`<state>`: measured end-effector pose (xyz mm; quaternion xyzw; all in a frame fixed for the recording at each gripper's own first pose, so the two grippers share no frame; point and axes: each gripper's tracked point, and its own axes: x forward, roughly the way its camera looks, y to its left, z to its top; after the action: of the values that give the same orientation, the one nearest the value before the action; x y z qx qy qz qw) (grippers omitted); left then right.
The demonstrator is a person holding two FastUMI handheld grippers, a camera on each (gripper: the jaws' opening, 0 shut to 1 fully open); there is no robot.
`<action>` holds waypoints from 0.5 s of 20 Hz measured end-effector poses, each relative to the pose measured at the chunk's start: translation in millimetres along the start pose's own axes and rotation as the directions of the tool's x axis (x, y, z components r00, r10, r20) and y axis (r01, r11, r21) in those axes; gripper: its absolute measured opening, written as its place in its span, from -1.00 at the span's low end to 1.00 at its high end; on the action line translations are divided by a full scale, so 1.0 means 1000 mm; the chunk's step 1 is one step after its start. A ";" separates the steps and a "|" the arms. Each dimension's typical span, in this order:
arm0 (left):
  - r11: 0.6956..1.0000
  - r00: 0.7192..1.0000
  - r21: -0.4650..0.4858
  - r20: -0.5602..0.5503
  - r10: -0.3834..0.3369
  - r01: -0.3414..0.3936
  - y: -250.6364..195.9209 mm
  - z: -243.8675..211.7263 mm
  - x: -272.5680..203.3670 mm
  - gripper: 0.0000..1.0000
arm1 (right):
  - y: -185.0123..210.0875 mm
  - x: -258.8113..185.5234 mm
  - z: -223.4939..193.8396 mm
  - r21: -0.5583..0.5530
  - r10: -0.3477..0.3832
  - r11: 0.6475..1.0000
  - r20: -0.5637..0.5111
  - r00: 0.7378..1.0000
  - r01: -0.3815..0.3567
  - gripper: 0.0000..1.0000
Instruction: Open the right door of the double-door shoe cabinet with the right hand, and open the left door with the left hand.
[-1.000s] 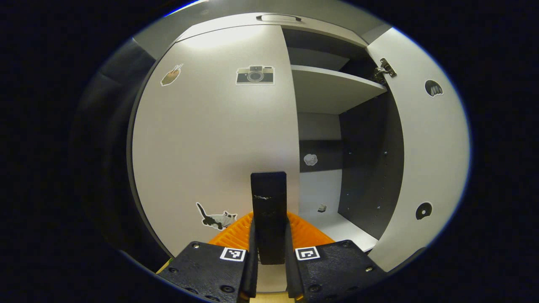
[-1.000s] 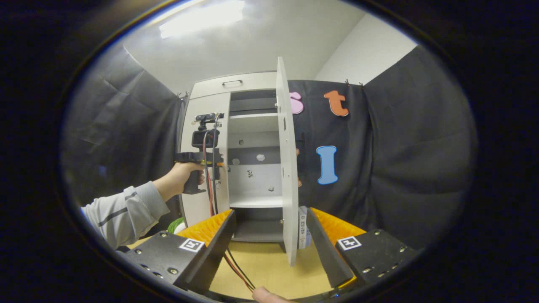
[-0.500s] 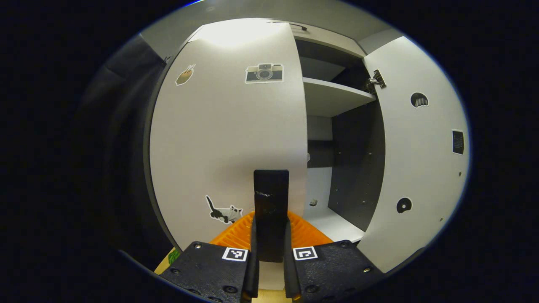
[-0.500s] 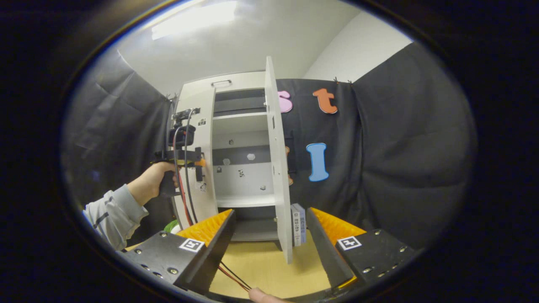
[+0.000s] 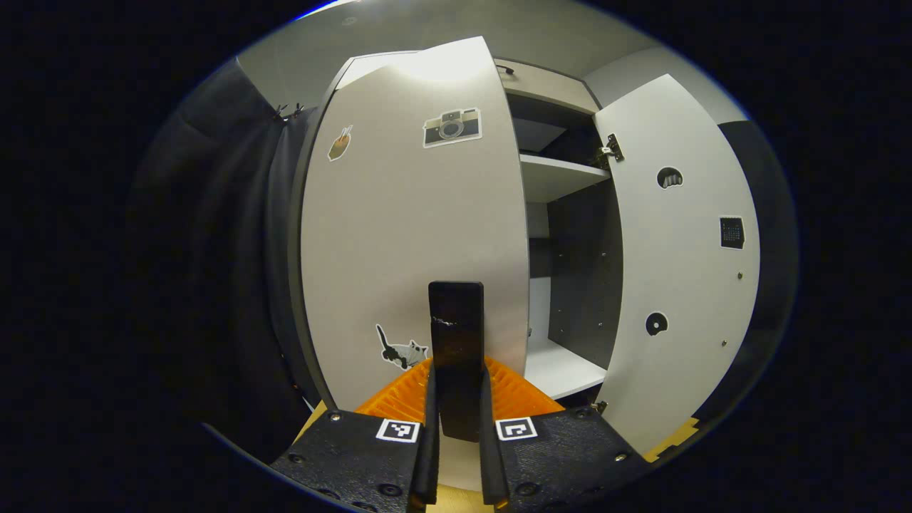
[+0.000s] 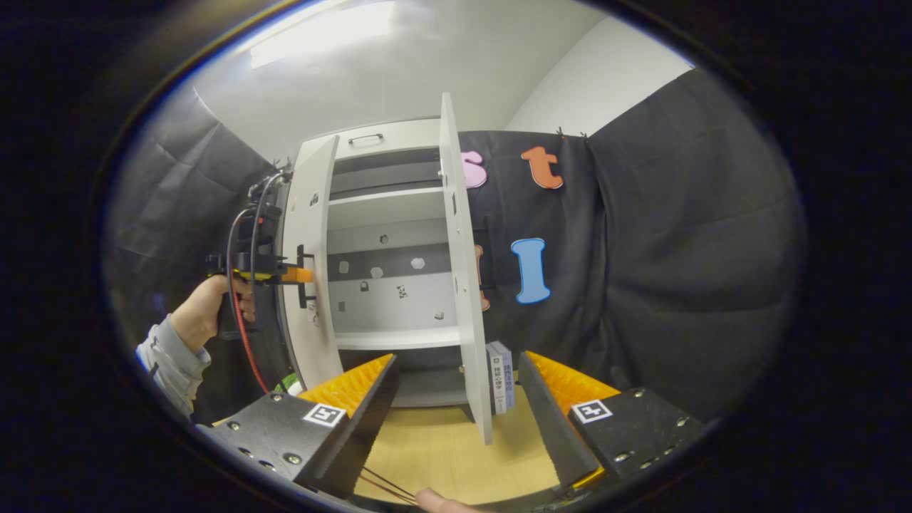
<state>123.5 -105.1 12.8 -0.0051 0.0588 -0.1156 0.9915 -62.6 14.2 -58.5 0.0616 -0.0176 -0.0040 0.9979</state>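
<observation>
Left claw (image 5: 456, 399) clamped the black handle (image 5: 456, 335) of the left door (image 5: 406, 235), a stiff, light hinged panel best gripped there.

Under my tools runs a light wooden tabletop (image 6: 442, 445), plain and tan in the right gripper view. The white shoe cabinet (image 6: 388, 146) stands directly on it, at its far side against the black cloth. Just beside the cabinet's right flank, two slim books (image 6: 501, 376) stand upright on the wood, spines facing me, touching each other. Thin red and black cables (image 6: 381, 481) trail across the near part of the surface, close to my side. In the left gripper view a small strip of the same tan wood (image 5: 673, 440) shows beneath the bottom corner of the cabinet's open right door (image 5: 677, 271)
</observation>
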 end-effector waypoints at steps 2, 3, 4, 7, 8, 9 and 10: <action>1.000 1.000 0.012 0.005 0.002 -0.002 0.006 -0.001 -0.009 -0.51 | 0.002 -0.001 0.000 0.000 -0.007 1.000 0.003 1.000 0.007 1.00; 1.000 1.000 0.015 0.007 0.001 -0.001 0.009 0.000 -0.015 -0.51 | 0.003 -0.005 0.000 0.004 -0.008 1.000 0.005 1.000 0.008 0.99; 1.000 1.000 0.016 0.010 0.001 -0.001 0.012 -0.001 -0.019 -0.51 | 0.006 -0.011 0.000 0.007 -0.006 1.000 0.006 1.000 0.006 0.98; 1.000 1.000 0.023 0.026 0.006 -0.007 0.026 0.000 -0.036 -0.51 | 0.012 -0.013 -0.001 0.006 0.003 1.000 0.007 1.000 -0.003 0.98; 1.000 0.999 0.029 0.031 0.009 -0.010 0.031 -0.001 -0.041 -0.51 | 0.015 -0.012 -0.001 0.002 0.005 1.000 0.005 1.000 -0.005 0.99; 0.999 0.999 0.030 0.035 0.014 -0.015 0.037 -0.001 -0.046 -0.48 | 0.017 -0.013 -0.002 -0.001 0.007 1.000 0.003 1.000 -0.007 0.99; 0.999 0.999 0.025 0.037 0.019 -0.020 0.041 -0.001 -0.051 -0.56 | 0.020 -0.012 -0.003 -0.004 0.011 1.000 0.001 1.000 -0.011 0.99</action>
<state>83.6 -53.1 17.0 0.0062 0.0389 -0.1068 0.9935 -74.7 34.9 -59.6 0.0598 -0.0185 0.0013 0.9980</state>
